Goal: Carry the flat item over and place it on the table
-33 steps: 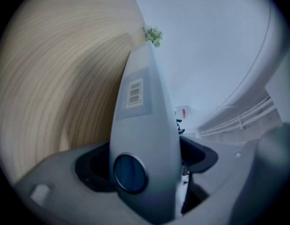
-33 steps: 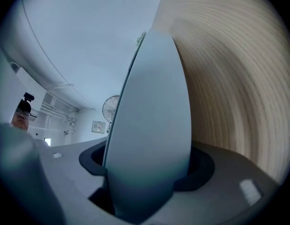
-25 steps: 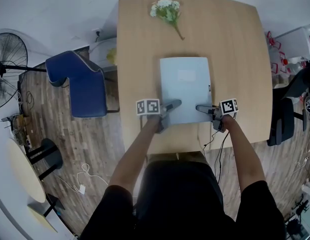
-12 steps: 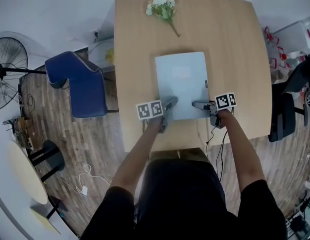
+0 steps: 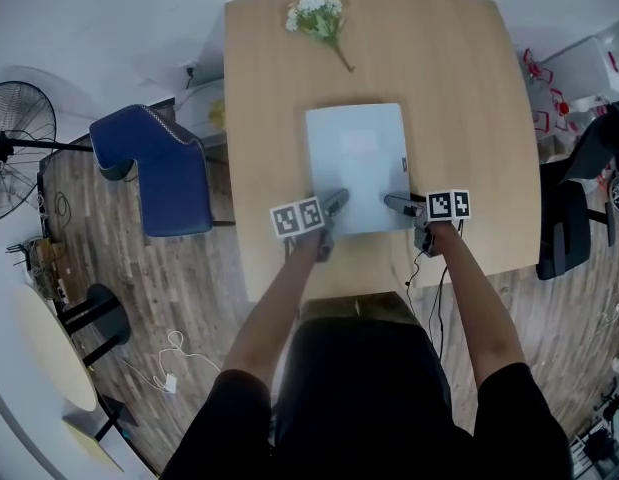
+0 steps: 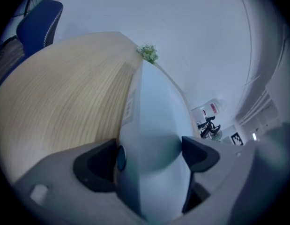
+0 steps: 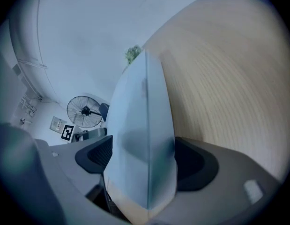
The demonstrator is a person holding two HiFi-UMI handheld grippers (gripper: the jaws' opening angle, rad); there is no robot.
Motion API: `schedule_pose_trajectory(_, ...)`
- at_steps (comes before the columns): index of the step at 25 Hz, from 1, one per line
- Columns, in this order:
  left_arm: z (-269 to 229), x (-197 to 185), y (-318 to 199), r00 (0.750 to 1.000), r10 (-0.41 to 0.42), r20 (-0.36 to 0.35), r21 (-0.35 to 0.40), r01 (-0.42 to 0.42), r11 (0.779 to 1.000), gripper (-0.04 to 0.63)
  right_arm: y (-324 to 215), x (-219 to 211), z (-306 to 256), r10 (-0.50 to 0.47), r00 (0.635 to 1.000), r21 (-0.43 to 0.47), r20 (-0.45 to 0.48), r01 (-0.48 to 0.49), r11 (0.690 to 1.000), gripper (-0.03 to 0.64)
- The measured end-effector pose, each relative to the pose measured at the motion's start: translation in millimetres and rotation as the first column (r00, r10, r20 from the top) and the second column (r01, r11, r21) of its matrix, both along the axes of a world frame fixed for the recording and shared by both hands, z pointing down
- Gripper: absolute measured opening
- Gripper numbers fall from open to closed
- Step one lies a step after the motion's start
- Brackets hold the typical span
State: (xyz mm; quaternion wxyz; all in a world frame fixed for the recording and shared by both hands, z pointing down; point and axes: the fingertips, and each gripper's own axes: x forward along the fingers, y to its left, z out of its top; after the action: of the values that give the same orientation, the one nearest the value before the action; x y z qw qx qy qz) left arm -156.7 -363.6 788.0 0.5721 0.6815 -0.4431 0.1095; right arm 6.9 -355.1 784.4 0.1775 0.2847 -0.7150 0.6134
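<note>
The flat item (image 5: 356,163) is a pale blue-grey slab lying in the middle of the wooden table (image 5: 469,118). My left gripper (image 5: 334,208) straddles its near left corner and my right gripper (image 5: 397,205) its near right corner. In the left gripper view the item (image 6: 152,121) runs edge-on between the jaws of the left gripper (image 6: 149,156), which have just been closing slightly. In the right gripper view the item (image 7: 140,116) fills the gap of the right gripper (image 7: 142,156), whose jaws have just been opening. On both grippers the pads stand wide, close beside the item's faces.
A sprig of white flowers (image 5: 317,16) lies at the table's far edge. A blue chair (image 5: 154,168) stands left of the table, a fan (image 5: 14,138) further left, a black chair (image 5: 564,228) on the right. A round side table (image 5: 49,348) and a cable are on the floor.
The item and both grippers have shifted slightly towards the far side and the left of the picture. The grippers stay at its near corners, tilted a little differently.
</note>
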Motion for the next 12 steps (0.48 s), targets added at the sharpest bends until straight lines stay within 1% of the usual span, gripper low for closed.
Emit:
schedule_pose_trajectory(1,1.0,-0.5,1.2,1.0,0.0,0.01,0.0,0.0,1.0,0.428,-2.1,6.7,-2.2,0.034,0.999,0.021,-0.006,-0.034,0.999,0.408)
schedule_pose_trajectory(3,1.8,-0.8,2.6,1.0,-0.002,0.025,0.0,0.002,1.0,0.428,-4.3,17.4,-8.0,0.087,0.996,0.047,0.006,-0.087,0.995,0.387)
schedule_pose_trajectory(5,1.3,-0.9,2.7,1.0,-0.009,0.028,0.006,0.008,1.0,0.43,-2.9,22.7,-12.8,0.104,0.994,0.055,0.02,-0.105,0.993,0.379)
schedule_pose_trajectory(9,-4.2,-1.7,5.2,1.0,-0.016,0.006,0.022,0.016,1.0,0.439,10.5,22.2,-22.7,0.066,0.998,0.082,0.017,-0.068,0.994,0.379)
schedule_pose_trajectory(12,-23.0,-18.2,4.7,0.998,-0.067,0.015,0.098,0.066,0.993,0.433,23.9,14.0,-34.2,0.03,0.999,0.092,0.035,-0.033,0.995,0.379)
